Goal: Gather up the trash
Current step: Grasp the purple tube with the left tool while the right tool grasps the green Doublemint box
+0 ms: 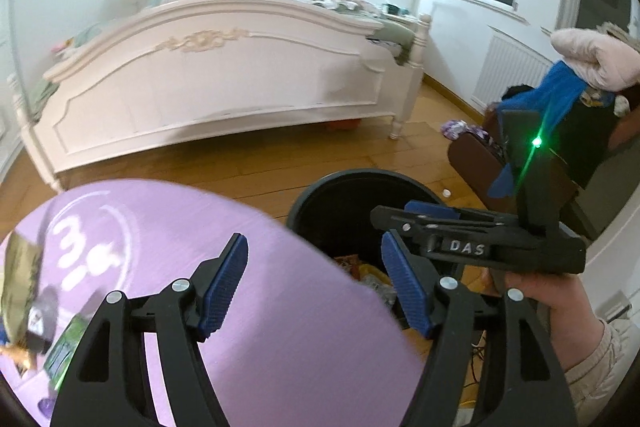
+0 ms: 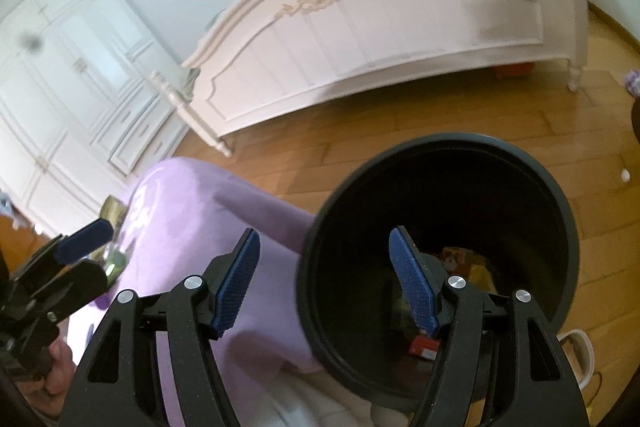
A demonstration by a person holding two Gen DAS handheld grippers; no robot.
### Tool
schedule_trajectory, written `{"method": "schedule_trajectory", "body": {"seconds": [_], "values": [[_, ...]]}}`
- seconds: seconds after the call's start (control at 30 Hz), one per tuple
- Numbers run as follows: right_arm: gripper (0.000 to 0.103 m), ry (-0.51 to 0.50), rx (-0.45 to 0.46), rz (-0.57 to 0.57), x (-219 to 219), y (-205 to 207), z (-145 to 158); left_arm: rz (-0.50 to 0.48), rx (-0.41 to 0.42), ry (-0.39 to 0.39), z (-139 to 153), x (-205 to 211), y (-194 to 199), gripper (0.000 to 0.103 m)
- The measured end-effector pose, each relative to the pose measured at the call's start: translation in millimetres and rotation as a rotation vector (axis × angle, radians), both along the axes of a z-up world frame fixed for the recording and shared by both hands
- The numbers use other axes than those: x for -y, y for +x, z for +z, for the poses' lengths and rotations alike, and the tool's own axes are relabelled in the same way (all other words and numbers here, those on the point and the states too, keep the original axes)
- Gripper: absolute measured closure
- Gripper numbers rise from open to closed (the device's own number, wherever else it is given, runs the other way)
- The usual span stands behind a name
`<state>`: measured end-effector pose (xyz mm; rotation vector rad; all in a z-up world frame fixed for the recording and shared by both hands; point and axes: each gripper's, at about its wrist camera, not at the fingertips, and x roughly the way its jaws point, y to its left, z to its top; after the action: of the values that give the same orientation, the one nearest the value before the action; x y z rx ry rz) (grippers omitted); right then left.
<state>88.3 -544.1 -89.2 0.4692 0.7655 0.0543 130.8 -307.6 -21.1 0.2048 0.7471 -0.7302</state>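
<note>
A black trash bin (image 1: pixel 344 187) (image 2: pixel 440 155) stands on the wooden floor, with several wrappers (image 1: pixel 362 267) (image 2: pixel 456 257) at its bottom. Beside it lies a purple surface (image 1: pixel 248 287) (image 2: pixel 188 211) carrying more litter at its left edge: a crumpled wrapper (image 1: pixel 20 287) and a green packet (image 1: pixel 64 347). My left gripper (image 1: pixel 314 247) is open and empty, above the purple surface's edge and the bin. My right gripper (image 2: pixel 324 239) (image 1: pixel 400 223) is open and empty too, hanging over the bin's near rim. The left gripper's blue pad (image 2: pixel 84 235) shows at the left of the right wrist view.
A white bed (image 1: pixel 224 79) (image 2: pixel 380 27) stands across the floor behind the bin. A chair piled with clothes (image 1: pixel 568 95) is at the right, white wardrobes (image 2: pixel 68 87) at the left. A small white object (image 1: pixel 446 192) (image 2: pixel 625 175) lies on the floor past the bin.
</note>
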Motion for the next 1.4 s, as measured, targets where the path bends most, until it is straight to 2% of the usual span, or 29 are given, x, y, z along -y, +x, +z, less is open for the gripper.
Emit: {"method": "schedule_trajectory", "body": {"seconds": [0.4,0.57,0.67,0.83,0.93,1.17,1.2,1.4], "values": [[0.036,-0.076,0.033,0.204,-84,25,27,0.214,-0.049,-0.014,-8,-108,3,0.034],[0.036,-0.112,0.045,0.319,-126,34,33,0.267,-0.059,0.004,-12,-152,7,0.034],[0.036,-0.145,0.054,0.397,-152,40,37,0.233,-0.067,0.031,-12,-171,8,0.034],[0.036,-0.225,0.065,0.547,-197,49,41,0.121,-0.079,0.079,-17,-193,9,0.034],[0.036,-0.315,0.080,0.653,-229,53,40,0.066,-0.086,0.118,-24,-199,11,0.034],[0.036,-0.450,0.124,0.856,-278,61,35,-0.015,-0.065,0.209,-38,-201,4,0.036],[0.036,-0.463,0.126,0.879,-283,63,35,-0.019,-0.064,0.212,-39,-202,3,0.041],[0.036,-0.539,0.136,0.998,-311,74,30,-0.005,-0.083,0.222,-44,-207,7,0.057]]}}
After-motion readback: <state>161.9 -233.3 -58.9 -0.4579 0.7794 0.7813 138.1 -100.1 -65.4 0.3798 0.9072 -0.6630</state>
